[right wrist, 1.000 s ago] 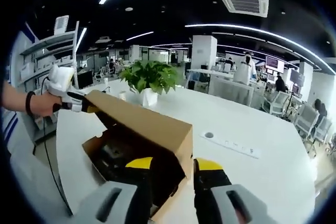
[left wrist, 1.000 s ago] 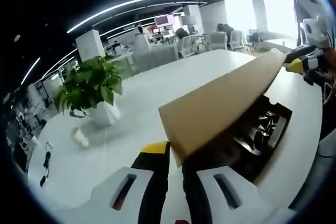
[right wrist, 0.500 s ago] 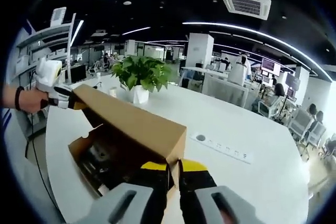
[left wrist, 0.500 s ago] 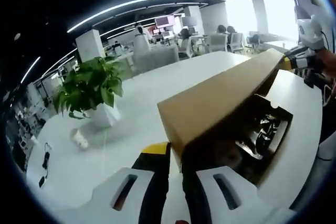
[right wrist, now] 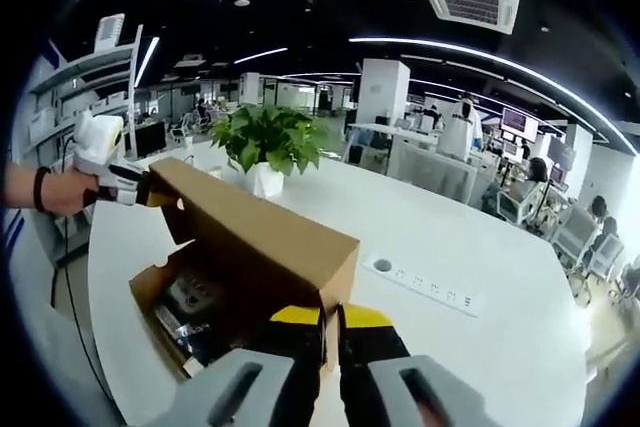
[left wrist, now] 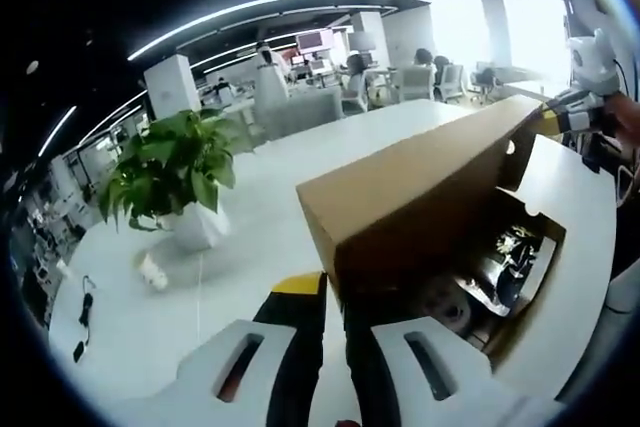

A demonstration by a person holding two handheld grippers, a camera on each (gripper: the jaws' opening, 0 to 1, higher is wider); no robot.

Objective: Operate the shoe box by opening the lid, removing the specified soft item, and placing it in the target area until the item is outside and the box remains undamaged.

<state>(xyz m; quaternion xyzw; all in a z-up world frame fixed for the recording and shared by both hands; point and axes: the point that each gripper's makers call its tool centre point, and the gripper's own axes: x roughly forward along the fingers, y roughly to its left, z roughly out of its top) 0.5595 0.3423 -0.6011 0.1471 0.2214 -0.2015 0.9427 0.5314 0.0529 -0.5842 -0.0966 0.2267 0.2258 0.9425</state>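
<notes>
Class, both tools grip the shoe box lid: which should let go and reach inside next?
Probably left. The left tool pinches the lid corner with the dark contents exposed right beside it; the right tool can hold the lid's far corner up.

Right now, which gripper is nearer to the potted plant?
Left. The left gripper holds the lid end closest to the plant; the right gripper holds the opposite end, farther away.
</notes>
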